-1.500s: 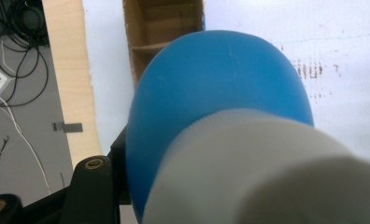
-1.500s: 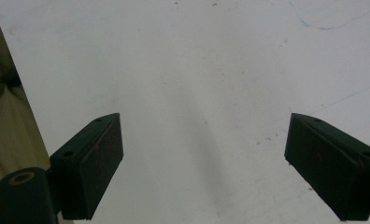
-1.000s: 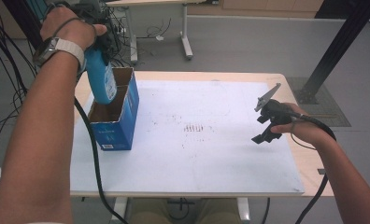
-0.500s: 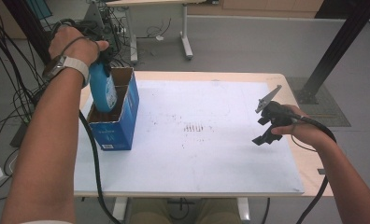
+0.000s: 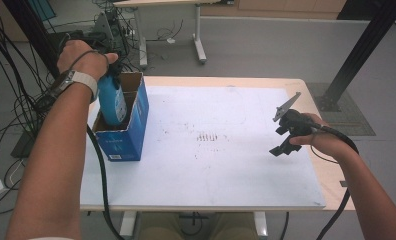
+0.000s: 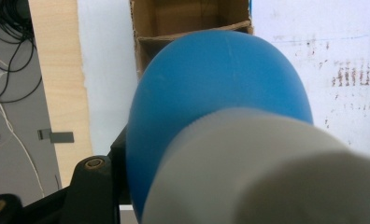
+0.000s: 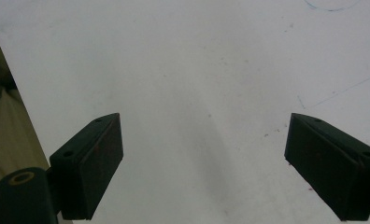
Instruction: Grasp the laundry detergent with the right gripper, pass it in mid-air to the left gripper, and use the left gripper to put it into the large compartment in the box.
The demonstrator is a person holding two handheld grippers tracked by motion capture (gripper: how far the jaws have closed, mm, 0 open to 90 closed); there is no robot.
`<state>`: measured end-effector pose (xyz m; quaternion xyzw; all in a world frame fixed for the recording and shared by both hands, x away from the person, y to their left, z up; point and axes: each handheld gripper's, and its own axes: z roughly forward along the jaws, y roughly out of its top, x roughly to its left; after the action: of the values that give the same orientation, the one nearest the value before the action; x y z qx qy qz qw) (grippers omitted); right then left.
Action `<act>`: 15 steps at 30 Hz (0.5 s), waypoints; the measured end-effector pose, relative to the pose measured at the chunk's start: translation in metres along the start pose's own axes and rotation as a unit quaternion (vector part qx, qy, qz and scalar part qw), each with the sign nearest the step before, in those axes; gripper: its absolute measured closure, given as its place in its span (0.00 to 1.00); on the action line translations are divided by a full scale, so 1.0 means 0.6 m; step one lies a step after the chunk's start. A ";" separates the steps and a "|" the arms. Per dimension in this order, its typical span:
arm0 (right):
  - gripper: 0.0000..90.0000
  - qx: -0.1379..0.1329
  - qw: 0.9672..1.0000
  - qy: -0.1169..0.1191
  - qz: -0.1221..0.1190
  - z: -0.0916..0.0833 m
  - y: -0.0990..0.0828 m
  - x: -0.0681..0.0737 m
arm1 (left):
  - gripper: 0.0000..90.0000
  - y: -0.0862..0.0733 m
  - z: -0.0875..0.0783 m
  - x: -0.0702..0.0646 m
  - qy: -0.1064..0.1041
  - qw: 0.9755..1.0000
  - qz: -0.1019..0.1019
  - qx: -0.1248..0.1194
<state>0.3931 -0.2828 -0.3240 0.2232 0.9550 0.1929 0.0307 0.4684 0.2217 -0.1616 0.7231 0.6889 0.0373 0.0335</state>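
Left gripper (image 5: 107, 75) clamped on blue bottle (image 5: 111, 102), bottle upright and partly inside open blue box (image 5: 123, 137) at table's (image 5: 226, 175) left edge, right gripper (image 7: 204, 168) wide open, empty, over bare white top.

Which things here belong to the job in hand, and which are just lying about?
In the job: blue bottle, held by the left tongs; blue cardboard box it is entering.
Lying about: right tongs, open over the white mat; floor cables.

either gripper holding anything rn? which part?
Left gripper holds the blue bottle near its top end, partly lowered into the blue cardboard box. Right gripper is open, holding nothing.
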 end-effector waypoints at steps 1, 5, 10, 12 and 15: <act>0.13 0.001 1.000 0.000 0.000 0.000 0.000 0.000 | 0.45 0.000 0.002 0.000 -0.001 1.000 0.000 0.000; 0.13 0.000 1.000 -0.003 0.001 -0.004 0.000 -0.002 | 0.45 0.000 0.012 0.000 -0.004 1.000 0.001 -0.001; 0.13 -0.001 1.000 -0.002 0.002 -0.004 0.000 -0.002 | 0.45 0.001 0.026 -0.002 -0.005 1.000 0.004 0.001; 0.13 0.000 1.000 -0.002 0.003 -0.002 0.000 -0.002 | 0.45 0.000 0.030 -0.002 -0.005 1.000 0.007 -0.002; 0.13 0.001 1.000 -0.002 0.003 0.000 -0.001 -0.002 | 0.45 0.000 0.037 -0.002 -0.006 1.000 0.006 -0.001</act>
<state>0.3938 -0.2840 -0.3242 0.2265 0.9545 0.1917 0.0314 0.4706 0.2203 -0.1837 0.7276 0.6842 0.0333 0.0381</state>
